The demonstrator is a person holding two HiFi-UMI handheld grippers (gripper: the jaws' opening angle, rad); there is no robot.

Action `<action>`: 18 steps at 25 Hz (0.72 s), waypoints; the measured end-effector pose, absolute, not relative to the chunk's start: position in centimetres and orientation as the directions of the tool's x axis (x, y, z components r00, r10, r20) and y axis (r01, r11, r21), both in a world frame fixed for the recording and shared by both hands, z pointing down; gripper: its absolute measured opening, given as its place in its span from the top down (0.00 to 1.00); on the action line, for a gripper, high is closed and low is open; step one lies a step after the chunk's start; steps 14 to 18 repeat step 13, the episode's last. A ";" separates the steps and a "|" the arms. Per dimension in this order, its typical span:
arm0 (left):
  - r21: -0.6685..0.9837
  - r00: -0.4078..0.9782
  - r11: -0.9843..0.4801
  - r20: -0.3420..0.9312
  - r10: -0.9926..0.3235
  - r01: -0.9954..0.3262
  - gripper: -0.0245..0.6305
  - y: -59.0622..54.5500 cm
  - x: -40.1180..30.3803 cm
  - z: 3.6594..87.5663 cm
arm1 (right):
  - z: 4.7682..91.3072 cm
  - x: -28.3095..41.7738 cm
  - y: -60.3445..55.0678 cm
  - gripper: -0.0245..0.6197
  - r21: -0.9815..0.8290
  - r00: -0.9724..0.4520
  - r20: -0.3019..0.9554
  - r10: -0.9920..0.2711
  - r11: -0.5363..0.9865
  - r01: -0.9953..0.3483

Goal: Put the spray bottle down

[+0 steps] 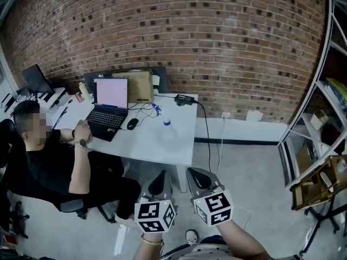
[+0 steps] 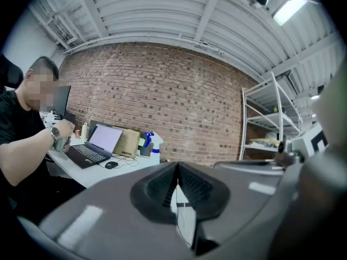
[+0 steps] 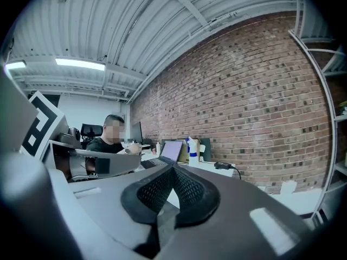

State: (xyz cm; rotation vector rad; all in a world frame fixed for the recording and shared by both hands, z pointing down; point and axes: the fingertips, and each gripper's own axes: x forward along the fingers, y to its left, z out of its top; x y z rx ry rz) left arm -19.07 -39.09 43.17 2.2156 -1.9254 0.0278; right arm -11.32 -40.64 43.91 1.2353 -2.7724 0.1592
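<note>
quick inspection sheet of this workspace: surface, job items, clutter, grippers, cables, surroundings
surface: white table, near right part bare
job's things: spray bottle upright on the table, not held
clutter: laptop, mouse, cardboard box
grippers: left gripper and right gripper both shut, empty, short of the table
cables: black cable from power brick drops off the table's far corner
surroundings: seated person at the laptop, brick wall, metal shelving
</note>
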 end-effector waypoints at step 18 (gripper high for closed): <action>0.148 0.160 -0.137 0.157 -0.975 -0.980 0.95 -37.9 -19.4 43.4 | 43.4 -12.1 -38.9 0.96 -0.039 -0.670 0.127 -0.732 0.671 -0.741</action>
